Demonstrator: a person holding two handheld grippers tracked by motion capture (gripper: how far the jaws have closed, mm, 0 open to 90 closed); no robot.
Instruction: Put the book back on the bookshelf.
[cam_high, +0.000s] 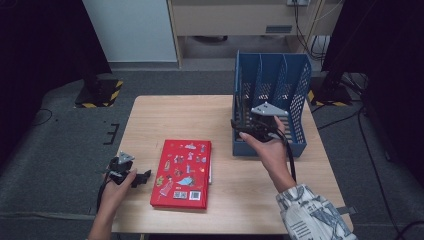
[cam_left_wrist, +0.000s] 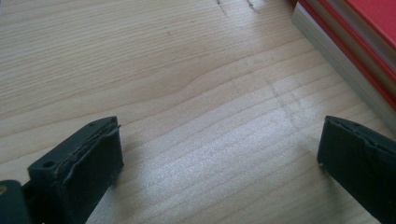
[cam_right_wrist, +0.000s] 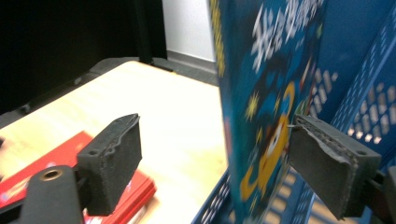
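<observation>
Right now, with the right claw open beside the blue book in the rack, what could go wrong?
1. The blue book stands upright between the open pads of the right claw; pulling back carelessly may catch and tip it.
2. The blue rack sits near the table edge; a push could shift it.
3. The left claw rests open beside the red book and might knock it when it moves.

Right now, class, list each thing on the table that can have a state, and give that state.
Red book: lying flat, closed.
Blue book: upright in the rack, between open jaws.
Blue rack: upright on the table.
Left gripper: open, nothing between its jaws.
Right gripper: open around the blue book.
</observation>
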